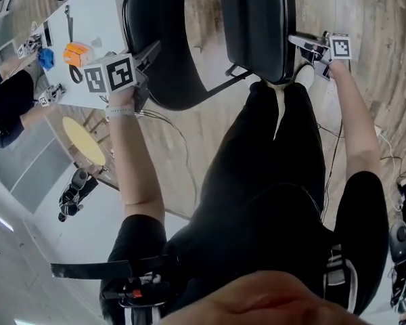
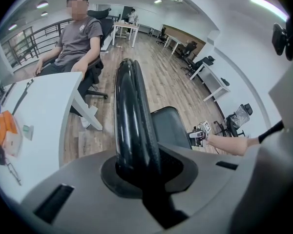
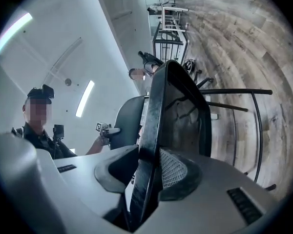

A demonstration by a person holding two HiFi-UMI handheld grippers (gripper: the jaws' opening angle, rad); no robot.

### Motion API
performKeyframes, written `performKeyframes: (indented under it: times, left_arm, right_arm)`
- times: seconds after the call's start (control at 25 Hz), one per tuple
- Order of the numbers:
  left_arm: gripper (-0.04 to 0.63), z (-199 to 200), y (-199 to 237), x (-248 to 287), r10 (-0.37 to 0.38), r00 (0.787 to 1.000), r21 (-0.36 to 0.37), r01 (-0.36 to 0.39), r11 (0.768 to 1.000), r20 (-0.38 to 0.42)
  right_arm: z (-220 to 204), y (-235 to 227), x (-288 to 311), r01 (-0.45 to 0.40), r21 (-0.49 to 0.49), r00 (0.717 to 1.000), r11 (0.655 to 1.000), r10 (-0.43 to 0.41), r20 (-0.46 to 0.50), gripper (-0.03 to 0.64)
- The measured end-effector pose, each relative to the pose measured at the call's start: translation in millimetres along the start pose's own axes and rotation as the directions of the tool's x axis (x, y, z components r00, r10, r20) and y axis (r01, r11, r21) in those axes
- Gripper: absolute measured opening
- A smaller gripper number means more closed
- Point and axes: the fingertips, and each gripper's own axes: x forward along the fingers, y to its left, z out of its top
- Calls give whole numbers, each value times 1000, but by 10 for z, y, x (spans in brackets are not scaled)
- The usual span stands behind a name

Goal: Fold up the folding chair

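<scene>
Left tongs [image 2: 136, 165]: clamped on rim of round black padded backrest [image 2: 129, 106].
Right tongs [image 3: 149, 172]: clamped on edge of black padded seat [image 3: 178, 111].
Chair: black metal-frame folding chair [image 1: 223, 83], just before our legs, over wood floor [image 1: 365, 19].
Handling: stiff, prob. heavyish, vinyl slick; we'd grip rims, clear of hinges.

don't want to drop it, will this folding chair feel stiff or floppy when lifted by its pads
The folding chair probably pivots where it folds: the left gripper and right gripper each clamp a separate pad. Its thin metal legs suggest moderate weight. The glossy pad edge may be slippery.
</scene>
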Motion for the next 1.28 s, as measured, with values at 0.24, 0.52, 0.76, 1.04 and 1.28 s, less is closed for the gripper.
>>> performKeyframes:
  times: [0.24, 0.52, 0.76, 1.04, 1.28]
  left_arm:
    - [51, -15, 489, -238, 3, 1000, -22, -3, 1000, -1]
    - [51, -15, 608, -457, 29, 1000, -6, -29, 1000, 8]
    - [51, -19, 751, -582, 40, 999, -6, -40, 999, 15]
    - [51, -49, 930, -732, 59, 998, 2, -59, 998, 5]
    - [51, -63, 1061, -769, 75, 997, -3, -75, 997, 7]
  right_arm:
    - [-7, 299, 898, -66, 2, 997, 998, 66, -48, 92]
    - [-56, 576, 1613, -100, 3, 993, 995, 100, -64, 67]
    - [-108, 710, 2262, -90, 8, 994, 996, 90, -66, 51]
    - [-187, 664, 2905, -21, -12, 998, 1000, 20, -66, 40]
    - [-239, 558, 3316, 52, -11, 997, 999, -52, -56, 34]
